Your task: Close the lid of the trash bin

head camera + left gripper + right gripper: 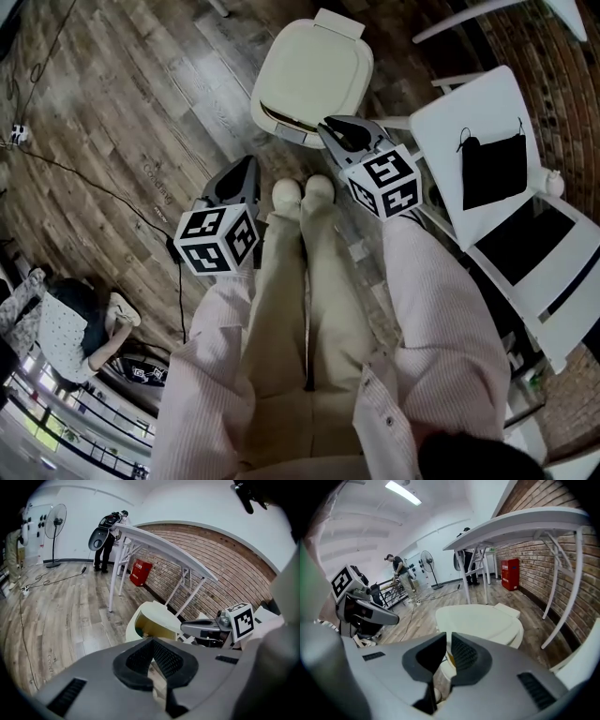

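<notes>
Wooden floor (112, 112) bears the trash bin (314, 80), brick wall (225, 559) behind.

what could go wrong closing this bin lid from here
The lid sits ajar, a gap at its front. The right gripper is near one front corner, jaws nearly together: an off-centre push could tip or slide the trash bin. The person's shoes stand close to the bin and might knock it.

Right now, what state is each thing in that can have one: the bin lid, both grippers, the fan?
trash bin lid: ajar, with a gap at the front edge; not closed.
left gripper: fingers together, empty.
right gripper: fingers slightly apart, nothing between them.
fan: upright; whether it is running cannot be told.
</notes>
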The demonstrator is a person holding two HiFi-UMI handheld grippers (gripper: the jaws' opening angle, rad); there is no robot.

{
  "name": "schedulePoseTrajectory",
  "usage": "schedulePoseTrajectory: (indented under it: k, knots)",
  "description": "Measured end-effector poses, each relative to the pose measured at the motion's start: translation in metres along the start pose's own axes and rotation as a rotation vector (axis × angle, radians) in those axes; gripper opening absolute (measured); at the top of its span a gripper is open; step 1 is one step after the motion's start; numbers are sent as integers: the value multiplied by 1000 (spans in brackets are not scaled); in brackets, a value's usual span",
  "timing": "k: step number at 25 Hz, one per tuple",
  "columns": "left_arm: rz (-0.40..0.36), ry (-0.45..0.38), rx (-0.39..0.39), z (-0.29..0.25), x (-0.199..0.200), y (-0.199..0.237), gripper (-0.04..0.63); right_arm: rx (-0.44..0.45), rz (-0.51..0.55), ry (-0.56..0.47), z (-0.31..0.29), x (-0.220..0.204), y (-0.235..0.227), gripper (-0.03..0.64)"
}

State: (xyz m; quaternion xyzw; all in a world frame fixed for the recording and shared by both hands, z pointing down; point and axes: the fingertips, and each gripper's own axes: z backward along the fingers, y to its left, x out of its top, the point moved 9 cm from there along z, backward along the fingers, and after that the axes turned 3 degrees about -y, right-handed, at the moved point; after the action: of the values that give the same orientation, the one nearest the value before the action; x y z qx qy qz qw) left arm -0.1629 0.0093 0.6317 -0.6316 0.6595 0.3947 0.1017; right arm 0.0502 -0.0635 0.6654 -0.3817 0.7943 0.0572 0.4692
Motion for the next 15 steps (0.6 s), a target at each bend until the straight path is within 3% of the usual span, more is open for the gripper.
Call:
schedulePoseTrajectory:
  k: [2,15]
  knots:
    - [0,-1,3,-2,-3,3,-6,-15,8,10,-4,-4,-4,5]
    - [9,-8,20,-14,-18,17,-6,-43,56,116,-33,-33,-2,5]
